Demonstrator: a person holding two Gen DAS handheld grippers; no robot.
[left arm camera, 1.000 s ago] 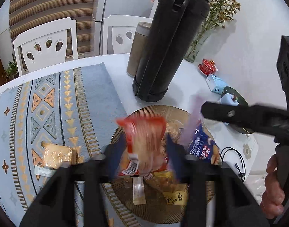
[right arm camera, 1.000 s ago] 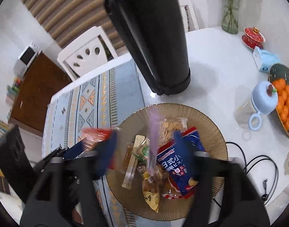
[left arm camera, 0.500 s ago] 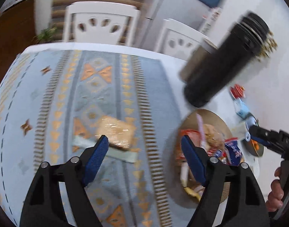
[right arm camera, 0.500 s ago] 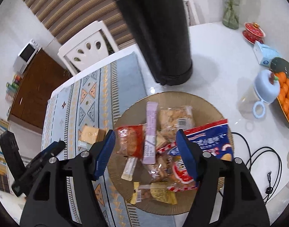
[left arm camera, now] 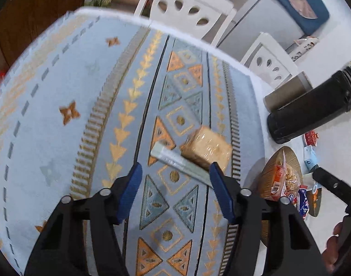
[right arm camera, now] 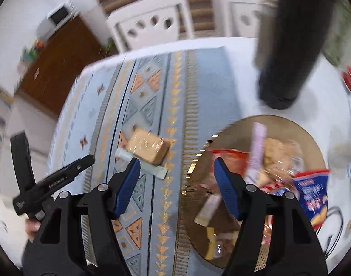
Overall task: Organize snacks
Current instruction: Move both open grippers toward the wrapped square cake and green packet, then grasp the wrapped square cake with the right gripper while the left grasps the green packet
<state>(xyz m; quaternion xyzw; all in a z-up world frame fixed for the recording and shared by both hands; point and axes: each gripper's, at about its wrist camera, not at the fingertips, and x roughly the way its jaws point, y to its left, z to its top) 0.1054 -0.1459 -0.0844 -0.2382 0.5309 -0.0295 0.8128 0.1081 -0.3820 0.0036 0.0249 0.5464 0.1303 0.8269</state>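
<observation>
Spread wide and holding nothing, the left gripper hangs over a woven blue table runner patterned with orange and teal triangles — its blue ribbed pads frame bare cloth. Just beyond the fingertips lies a square cracker pack in crinkly clear film, resting partly on a flat, pale green stick packet.

Jaws of the right gripper stand equally wide apart, empty, straddling the runner's edge and the ribbed rim of a round brown plate. Piled on that plate are glossy snack bags: a red pouch, a slim lilac stick, a clear bag of tan crackers and a blue-and-red biscuit bag. Behind the plate stands a tall matte black cylindrical flask on the white tabletop, with white cut-out chairs farther back.
</observation>
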